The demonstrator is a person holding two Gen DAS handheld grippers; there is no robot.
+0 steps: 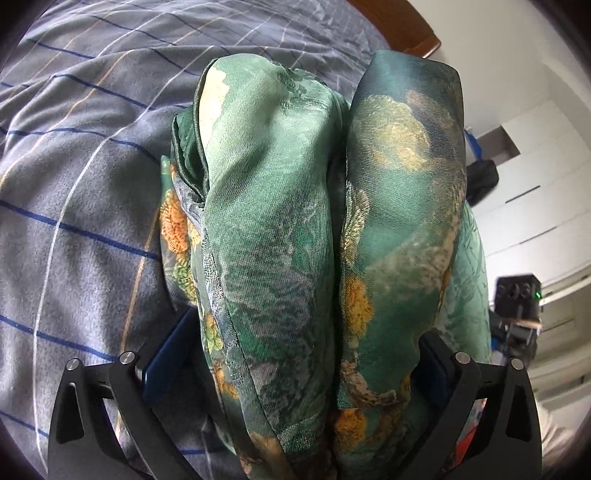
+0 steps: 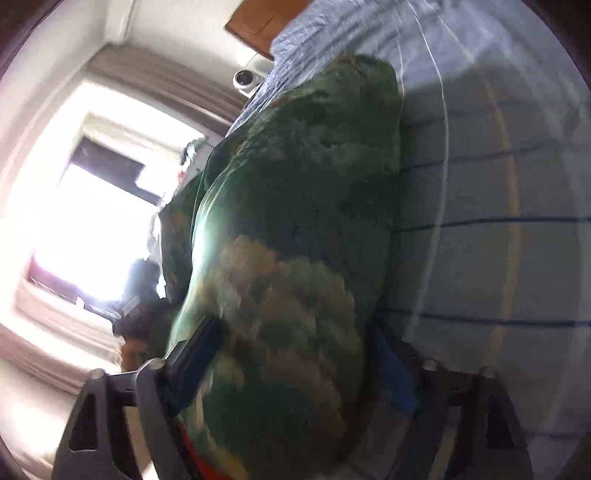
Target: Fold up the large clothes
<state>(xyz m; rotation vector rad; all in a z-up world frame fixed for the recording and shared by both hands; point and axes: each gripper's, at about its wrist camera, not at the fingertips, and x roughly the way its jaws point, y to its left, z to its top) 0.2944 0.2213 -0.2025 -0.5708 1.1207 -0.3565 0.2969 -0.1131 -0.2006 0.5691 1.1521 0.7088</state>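
A green garment [image 1: 266, 184] with orange and yellow flower print lies folded into two long rolls side by side on the grey-blue striped bed cover [image 1: 74, 184]. My left gripper [image 1: 304, 325] stands wide open over its near end, and the bundle fills the space between the blue pads [image 1: 162, 362]. The right wrist view is blurred by motion. There the same garment [image 2: 314, 166] runs between the spread fingers of my right gripper [image 2: 295, 323], also open, with the bed cover [image 2: 498, 184] to the right.
A brown wooden headboard [image 1: 399, 26] ends the bed at the far side. White cabinets [image 1: 535, 203], a black bag [image 1: 480, 181] and a black device with a green light [image 1: 517, 295] stand right of the bed. A bright window [image 2: 92, 221] and a round white camera [image 2: 243, 79] show on the other side.
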